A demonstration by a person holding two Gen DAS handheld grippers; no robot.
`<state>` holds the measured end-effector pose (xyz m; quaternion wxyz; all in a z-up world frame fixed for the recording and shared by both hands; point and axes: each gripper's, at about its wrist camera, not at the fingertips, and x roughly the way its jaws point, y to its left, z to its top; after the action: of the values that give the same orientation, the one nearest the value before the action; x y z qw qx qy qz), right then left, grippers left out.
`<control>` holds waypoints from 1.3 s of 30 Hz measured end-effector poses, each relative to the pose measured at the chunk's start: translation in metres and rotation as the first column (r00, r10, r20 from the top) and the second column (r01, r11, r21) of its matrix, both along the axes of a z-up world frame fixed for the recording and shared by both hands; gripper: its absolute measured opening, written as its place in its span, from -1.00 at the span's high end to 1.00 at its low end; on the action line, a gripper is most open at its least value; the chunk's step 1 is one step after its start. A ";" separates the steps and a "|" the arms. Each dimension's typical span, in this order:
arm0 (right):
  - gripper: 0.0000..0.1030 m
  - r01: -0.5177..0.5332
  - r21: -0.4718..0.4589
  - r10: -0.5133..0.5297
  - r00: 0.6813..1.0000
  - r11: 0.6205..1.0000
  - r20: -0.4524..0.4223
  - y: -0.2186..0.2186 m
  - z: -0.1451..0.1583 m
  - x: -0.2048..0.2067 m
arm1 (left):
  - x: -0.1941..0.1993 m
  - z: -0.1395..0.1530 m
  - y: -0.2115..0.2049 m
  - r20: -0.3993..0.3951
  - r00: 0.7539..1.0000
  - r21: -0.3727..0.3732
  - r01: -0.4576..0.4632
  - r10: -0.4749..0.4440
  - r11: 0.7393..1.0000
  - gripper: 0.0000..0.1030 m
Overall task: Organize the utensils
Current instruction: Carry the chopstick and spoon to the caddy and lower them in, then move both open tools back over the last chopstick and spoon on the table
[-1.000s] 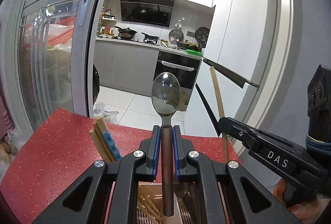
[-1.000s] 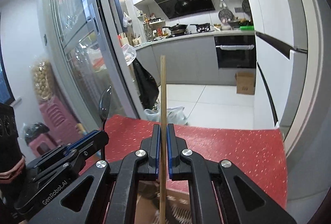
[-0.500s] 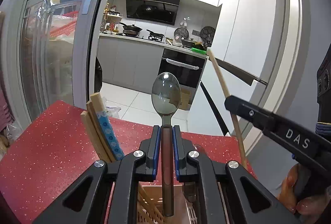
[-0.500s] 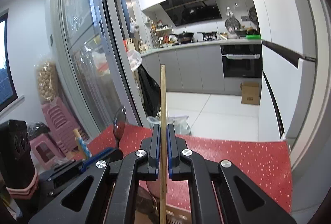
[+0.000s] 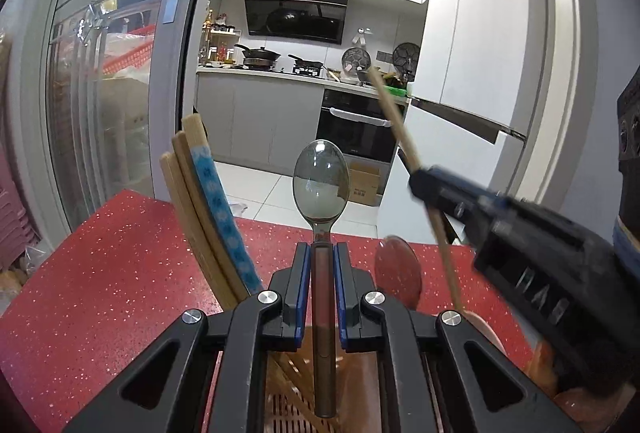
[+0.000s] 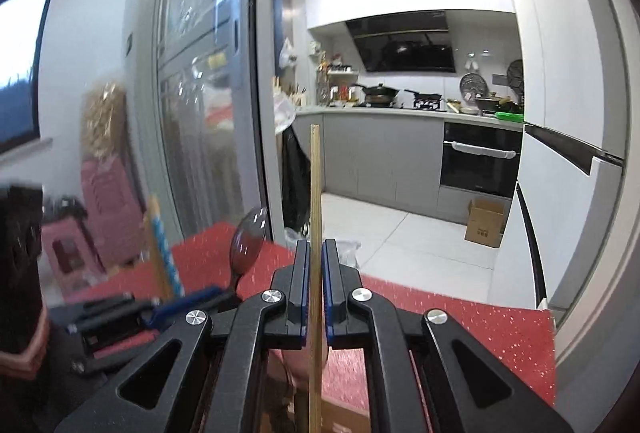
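Observation:
My left gripper (image 5: 322, 253) is shut on the dark handle of a metal spoon (image 5: 320, 189), bowl pointing up, over a slotted utensil holder (image 5: 296, 405) on the red table (image 5: 112, 257). Several wooden chopsticks (image 5: 208, 217), one with a blue pattern, lean in the holder at left. A second spoon (image 5: 397, 275) stands in it at right. My right gripper (image 6: 315, 253) is shut on a single wooden chopstick (image 6: 315, 193) held upright. In the left wrist view that gripper (image 5: 424, 185) comes in from the right with the chopstick (image 5: 404, 149) tilted.
The red speckled table (image 6: 460, 329) ends close ahead, with a tiled kitchen floor beyond. A glass sliding door (image 5: 100, 93) stands at left and a white fridge (image 5: 488, 65) at right. A cardboard box (image 6: 484, 223) sits on the floor.
Both grippers have sunk toward the holder, so the leaning chopsticks and second spoon rise higher in view. The right gripper with its chopstick has moved closer to the left one.

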<state>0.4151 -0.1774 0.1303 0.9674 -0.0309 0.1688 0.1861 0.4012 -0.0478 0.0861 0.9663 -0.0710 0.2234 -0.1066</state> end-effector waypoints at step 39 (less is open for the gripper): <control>0.07 -0.005 0.016 0.009 0.976 1.000 -0.218 -0.017 -0.013 -0.051 | -0.061 0.003 0.018 -0.096 0.995 0.105 -0.030 0.040 0.994 0.23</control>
<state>0.3641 -0.1948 0.1178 0.9426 -0.0034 0.2724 0.1931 0.3399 -0.0300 0.0895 0.9582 -0.0299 0.2746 -0.0741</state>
